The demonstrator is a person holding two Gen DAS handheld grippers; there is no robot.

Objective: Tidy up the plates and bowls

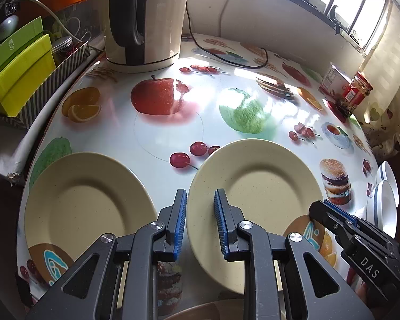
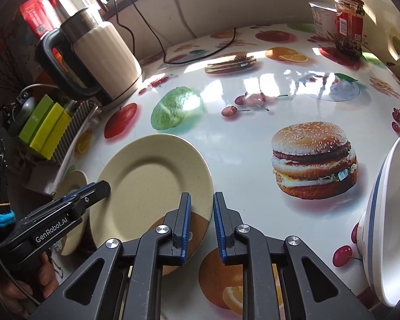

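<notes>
Left tool (image 1: 200, 200) is right over the near plate's (image 1: 253, 181) left rim, pads a narrow gap apart, pinching nothing I can see. Right tool (image 2: 202, 202) sits at that plate's right rim, pads drawn almost together, empty between them. The plate lies on the counter (image 1: 162, 130), with a second plate (image 1: 88, 208) just left of it. White bowls (image 2: 394, 213) stand at my right edge. Farther back, the kettle (image 1: 146, 18), and a jar (image 2: 349, 21) over right.
</notes>
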